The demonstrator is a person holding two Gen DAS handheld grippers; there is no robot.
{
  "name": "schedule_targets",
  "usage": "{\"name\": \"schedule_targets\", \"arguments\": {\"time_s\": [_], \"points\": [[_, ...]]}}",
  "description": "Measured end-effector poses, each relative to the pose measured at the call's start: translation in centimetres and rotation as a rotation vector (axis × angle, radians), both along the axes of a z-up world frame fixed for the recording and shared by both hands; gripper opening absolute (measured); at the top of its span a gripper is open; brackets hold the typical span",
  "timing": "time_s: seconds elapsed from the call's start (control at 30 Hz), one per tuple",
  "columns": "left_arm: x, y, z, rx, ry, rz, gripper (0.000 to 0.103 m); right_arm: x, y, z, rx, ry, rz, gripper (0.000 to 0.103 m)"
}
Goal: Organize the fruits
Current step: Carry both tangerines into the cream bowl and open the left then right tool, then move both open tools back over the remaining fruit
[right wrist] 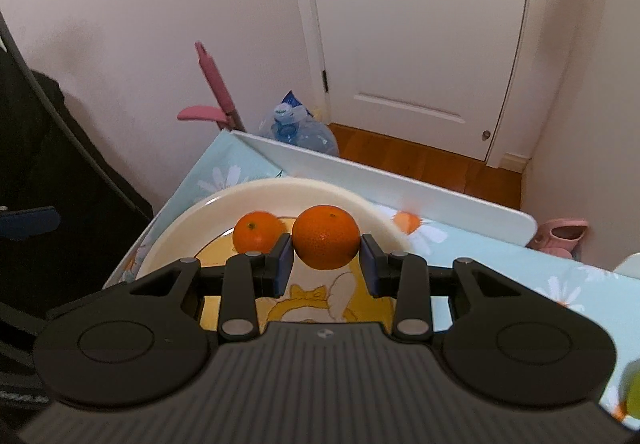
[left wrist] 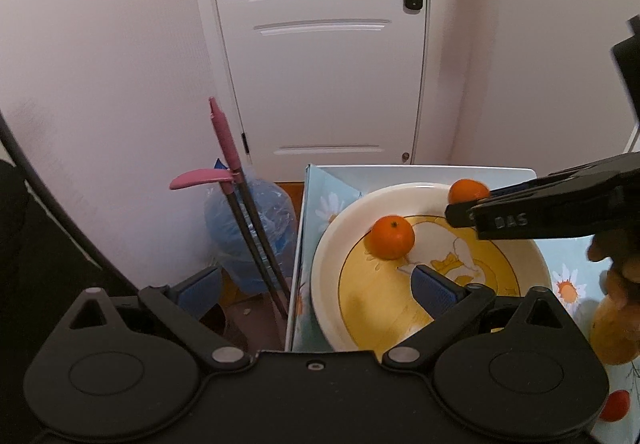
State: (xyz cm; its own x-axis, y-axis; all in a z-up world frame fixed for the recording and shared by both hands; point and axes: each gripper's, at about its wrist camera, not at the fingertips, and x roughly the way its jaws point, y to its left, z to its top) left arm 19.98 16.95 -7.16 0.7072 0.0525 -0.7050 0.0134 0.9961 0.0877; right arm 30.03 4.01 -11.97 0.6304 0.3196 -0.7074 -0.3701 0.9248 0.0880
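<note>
A cream plate with a yellow cartoon centre sits on a flowered table; it also shows in the right wrist view. One orange lies on the plate, also seen in the right wrist view. My right gripper holds a second orange between its blue pads over the plate; in the left wrist view this orange shows behind the right gripper's fingers. My left gripper is open and empty at the table's left edge, one pad over the plate.
A pear-like yellow fruit and a small red fruit lie at the right of the table. A pink-handled broom and a blue water bottle stand by the wall beside the table. A white door is behind.
</note>
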Motion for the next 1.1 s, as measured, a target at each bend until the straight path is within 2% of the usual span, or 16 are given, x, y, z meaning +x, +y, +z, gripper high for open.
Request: {"name": "schedule_targets", "arguments": {"time_s": [0.2, 0.27, 0.33, 0.43, 0.8, 1.1], "points": [[-0.5, 0.1, -0.4, 0.008, 0.007, -0.002, 0.103, 0.3, 0.6, -1.4, -0.009, 0.016, -0.001, 0.052], [-0.7, 0.3, -0.4, 0.003, 0.006, -0.003, 0.103, 0.0, 0.6, -1.3, -0.002, -0.007, 0.004, 0.066], [-0.7, 0.4, -0.4, -0.002, 0.004, -0.005, 0.103, -0.5, 0.5, -0.9, 0.0, -0.038, 0.006, 0.101], [-0.8, 0.5, -0.4, 0.0, 0.0, -0.011, 0.103, -1.5, 0.1, 0.0, 0.002, -0.093, -0.004, 0.103], [-1.9, -0.3, 0.8, -0.01, -0.01, -0.058, 0.103, -5.8, -2.8, 3.5, 0.03, -0.095, -0.102, 0.103], [-3.2, -3.0, 2.2, -0.015, -0.031, -0.131, 0.103, -10.4, -6.6, 5.6, 0.043, -0.112, -0.222, 0.103]]}}
